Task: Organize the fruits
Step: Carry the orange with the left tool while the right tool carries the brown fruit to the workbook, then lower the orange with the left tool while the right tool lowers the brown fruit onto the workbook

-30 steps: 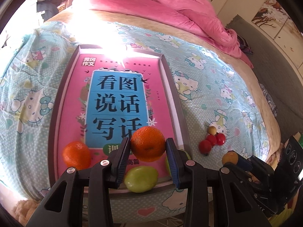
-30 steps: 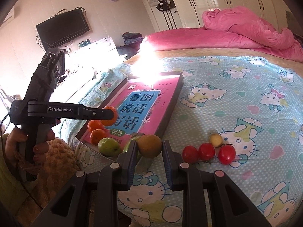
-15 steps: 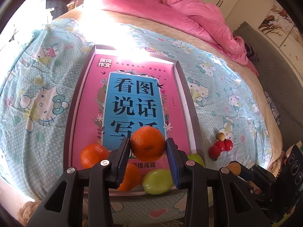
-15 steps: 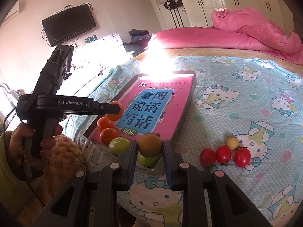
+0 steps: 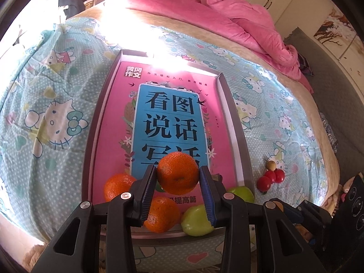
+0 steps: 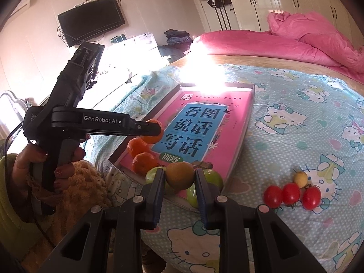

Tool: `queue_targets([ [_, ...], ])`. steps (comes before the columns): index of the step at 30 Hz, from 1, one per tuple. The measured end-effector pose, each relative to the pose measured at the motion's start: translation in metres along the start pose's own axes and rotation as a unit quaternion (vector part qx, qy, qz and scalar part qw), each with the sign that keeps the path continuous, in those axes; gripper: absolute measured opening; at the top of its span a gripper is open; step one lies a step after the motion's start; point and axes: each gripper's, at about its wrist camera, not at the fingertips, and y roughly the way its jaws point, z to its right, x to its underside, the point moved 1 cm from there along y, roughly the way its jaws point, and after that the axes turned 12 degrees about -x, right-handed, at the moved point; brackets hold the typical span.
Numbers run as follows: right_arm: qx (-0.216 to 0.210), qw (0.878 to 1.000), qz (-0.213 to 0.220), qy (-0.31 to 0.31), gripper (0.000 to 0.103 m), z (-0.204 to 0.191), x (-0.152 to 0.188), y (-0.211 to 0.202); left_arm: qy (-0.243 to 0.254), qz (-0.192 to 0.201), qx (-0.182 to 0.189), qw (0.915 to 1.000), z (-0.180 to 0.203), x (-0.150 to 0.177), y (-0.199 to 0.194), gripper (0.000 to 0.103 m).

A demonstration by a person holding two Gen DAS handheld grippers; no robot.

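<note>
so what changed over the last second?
Both claws carried their fruit in over the tray: left claw with its orange, right claw with its brownish fruit. No grab or release. Oranges and green fruit in the tray and the tomatoes stayed put.

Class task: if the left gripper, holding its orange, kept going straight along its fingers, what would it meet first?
Probably the pink book lying in the tray, just beyond the held orange in the left gripper; depth is unclear.
</note>
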Motion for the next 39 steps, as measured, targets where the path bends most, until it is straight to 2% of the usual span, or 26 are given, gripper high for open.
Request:
queue_targets([
  [8,0.001,1.0,-0.017,-0.011,0.027,-0.005,-0.01,0.022,0.006,-0.012,-0.009,0.9999,0.001,0.001,0.012,0.04],
  [13,0.012,0.999,-0.032,-0.012,0.027,-0.004,-0.013,0.036,0.023,-0.015,-0.027,0.9992,0.006,0.002,0.018,0.04],
  [21,0.027,0.999,-0.045,-0.013,0.027,0.003,-0.018,0.047,0.036,-0.031,-0.036,0.9982,0.011,0.003,0.029,0.04],
  [39,0.04,0.995,-0.084,-0.024,0.027,0.01,-0.018,0.07,0.06,-0.039,-0.044,0.9965,0.021,0.006,0.036,0.04],
])
